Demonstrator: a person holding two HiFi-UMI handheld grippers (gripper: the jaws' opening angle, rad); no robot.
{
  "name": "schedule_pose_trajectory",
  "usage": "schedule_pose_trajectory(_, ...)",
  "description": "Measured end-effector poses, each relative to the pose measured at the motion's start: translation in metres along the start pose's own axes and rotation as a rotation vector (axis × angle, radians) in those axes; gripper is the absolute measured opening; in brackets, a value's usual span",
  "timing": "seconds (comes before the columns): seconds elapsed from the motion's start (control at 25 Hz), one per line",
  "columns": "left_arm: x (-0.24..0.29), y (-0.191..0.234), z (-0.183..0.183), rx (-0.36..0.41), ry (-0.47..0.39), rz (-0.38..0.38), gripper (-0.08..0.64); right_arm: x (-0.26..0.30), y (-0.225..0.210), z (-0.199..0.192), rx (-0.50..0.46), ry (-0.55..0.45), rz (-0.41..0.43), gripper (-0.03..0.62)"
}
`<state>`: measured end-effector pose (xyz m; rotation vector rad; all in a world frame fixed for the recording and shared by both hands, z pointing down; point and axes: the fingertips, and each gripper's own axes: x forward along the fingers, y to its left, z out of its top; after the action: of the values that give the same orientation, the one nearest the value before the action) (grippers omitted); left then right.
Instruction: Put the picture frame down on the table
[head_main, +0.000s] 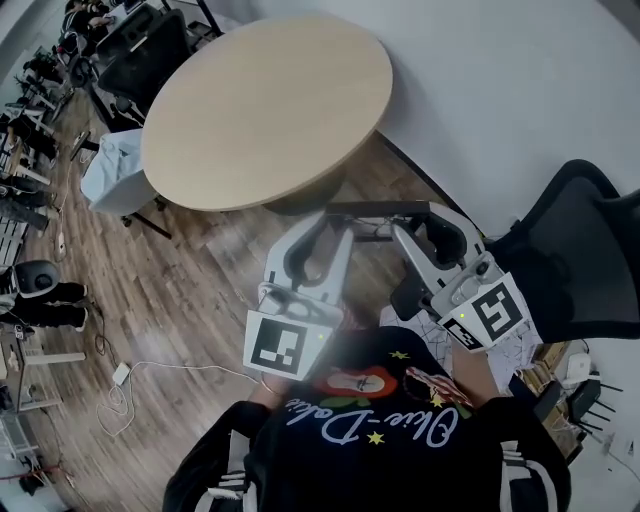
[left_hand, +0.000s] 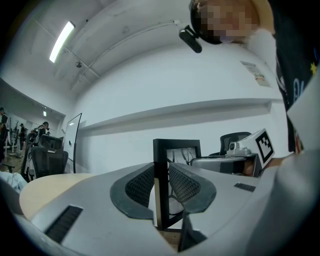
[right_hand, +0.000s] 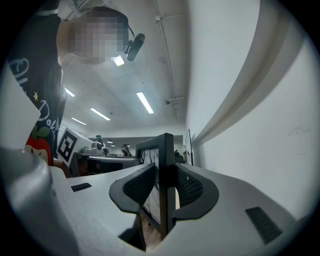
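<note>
A black picture frame (head_main: 378, 207) hangs upright between my two grippers, above the wood floor and short of the round wooden table (head_main: 265, 100). In the head view only its top edge shows. My left gripper (head_main: 333, 218) is shut on the frame's left side, and in the left gripper view the frame (left_hand: 161, 165) stands pinched between the ribbed pads (left_hand: 140, 186). My right gripper (head_main: 418, 216) is shut on the right side, and the right gripper view shows the frame (right_hand: 167, 155) clamped edge-on between its pads (right_hand: 190, 187). The table top is bare.
A black office chair (head_main: 590, 260) stands close on the right, by the white wall (head_main: 500, 90). Another black chair (head_main: 150, 50) sits beyond the table. Cables and a plug (head_main: 125, 378) lie on the floor at left. People and equipment line the far left edge.
</note>
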<state>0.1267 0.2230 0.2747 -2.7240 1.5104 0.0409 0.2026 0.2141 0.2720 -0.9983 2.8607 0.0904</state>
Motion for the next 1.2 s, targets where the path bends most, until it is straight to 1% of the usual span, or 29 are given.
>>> schedule_pose_trajectory(0.44, 0.038, 0.057, 0.001, -0.034, -0.007, -0.088, 0.074, 0.057, -0.028, -0.003, -0.005, 0.034, -0.075, 0.094)
schedule_pose_trajectory(0.72, 0.048, 0.085, -0.001, -0.069, -0.039, -0.125, 0.074, 0.085, -0.032, -0.002, -0.068, 0.07, -0.091, 0.094)
schedule_pose_trajectory(0.92, 0.056, 0.113, 0.007, -0.084, -0.06, -0.128, 0.074, 0.116, -0.036, 0.006, -0.091, 0.092, -0.092, 0.094)
schedule_pose_trajectory(1.2, 0.059, 0.145, 0.009, -0.093, -0.059, -0.108, 0.075, 0.148, -0.036, 0.003, -0.091, 0.107, -0.078, 0.094)
